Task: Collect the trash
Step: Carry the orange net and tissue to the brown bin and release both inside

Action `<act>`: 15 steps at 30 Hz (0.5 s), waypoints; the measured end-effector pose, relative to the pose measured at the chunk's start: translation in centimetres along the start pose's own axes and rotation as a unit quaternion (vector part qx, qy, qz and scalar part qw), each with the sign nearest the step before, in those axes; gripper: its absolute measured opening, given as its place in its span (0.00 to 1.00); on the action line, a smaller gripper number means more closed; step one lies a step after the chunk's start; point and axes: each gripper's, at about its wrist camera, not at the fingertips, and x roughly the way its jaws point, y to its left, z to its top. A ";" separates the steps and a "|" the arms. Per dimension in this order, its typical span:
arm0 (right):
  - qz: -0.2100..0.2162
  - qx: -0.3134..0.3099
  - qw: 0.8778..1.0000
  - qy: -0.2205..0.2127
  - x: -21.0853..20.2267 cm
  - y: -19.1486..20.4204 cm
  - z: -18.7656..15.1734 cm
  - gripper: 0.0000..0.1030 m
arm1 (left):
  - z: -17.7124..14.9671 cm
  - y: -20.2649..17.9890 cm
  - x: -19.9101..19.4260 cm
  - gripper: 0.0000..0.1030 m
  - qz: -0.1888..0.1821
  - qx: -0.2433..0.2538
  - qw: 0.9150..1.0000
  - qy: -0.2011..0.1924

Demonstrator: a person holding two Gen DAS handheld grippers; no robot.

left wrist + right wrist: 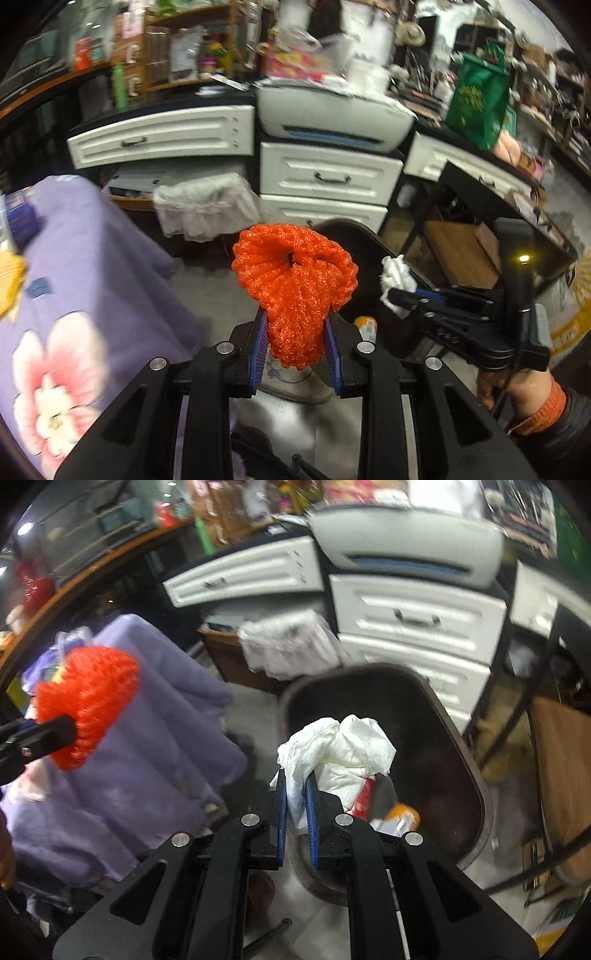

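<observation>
Your left gripper (295, 328): black, blue pads | foam net (295, 291) you hold: bright orange, mesh-textured | your right gripper (295, 794): black, blue pads | crumpled tissue (343, 749): white | bin (458, 738): dark brown | blanket (92, 277): lilac, pink-and-white flower print | drawers (325, 173): white, dark handles | bag (480, 99): green, gold lettering

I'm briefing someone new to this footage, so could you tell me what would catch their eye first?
The bright orange foam net stands out at once, clamped in the left gripper. Next comes the crumpled white tissue, pinched in the right gripper above the dark brown bin. A purple floral blanket fills the left.
</observation>
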 end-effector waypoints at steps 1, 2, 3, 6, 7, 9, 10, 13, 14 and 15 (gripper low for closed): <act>-0.005 0.008 1.000 0.005 0.7 -0.7 -0.4 0.11 | 0.1 -0.5 0.6 0.27 -0.001 0.007 1.000 0.004; -0.008 0.011 1.000 0.010 1.0 -1.1 -0.7 0.13 | 0.1 -1.0 1.1 0.27 -0.003 0.012 1.000 0.009; -0.011 0.014 1.000 0.013 1.4 -1.4 -0.9 0.19 | 0.2 -1.1 1.5 0.27 -0.005 0.015 1.000 0.012; -0.030 0.027 0.999 0.018 2.2 -2.5 -1.6 0.53 | 0.3 -2.1 3.4 0.27 -0.012 0.022 0.999 0.031; -0.035 0.032 0.999 0.012 2.0 -3.0 -1.9 0.55 | 0.4 -2.4 3.9 0.27 -0.014 0.023 0.999 0.037; -0.038 0.041 0.998 0.007 1.7 -3.8 -2.0 0.55 | 0.4 -2.8 4.9 0.27 -0.018 0.024 0.999 0.045; -0.039 0.045 0.998 0.005 1.5 -4.1 -2.0 0.55 | 0.5 -3.1 5.3 0.27 -0.019 0.026 0.998 0.047; -0.053 0.054 0.997 -0.006 0.6 -5.1 -1.9 0.55 | 0.5 -4.0 6.9 0.27 -0.026 0.033 0.997 0.058; -0.056 0.057 0.997 -0.011 0.3 -5.3 -1.9 0.55 | 0.5 -4.2 7.3 0.27 -0.027 0.034 0.997 0.062; -0.059 0.059 0.996 -0.014 0.1 -5.6 -1.8 0.55 | 0.5 -4.5 7.8 0.27 -0.029 0.034 0.997 0.067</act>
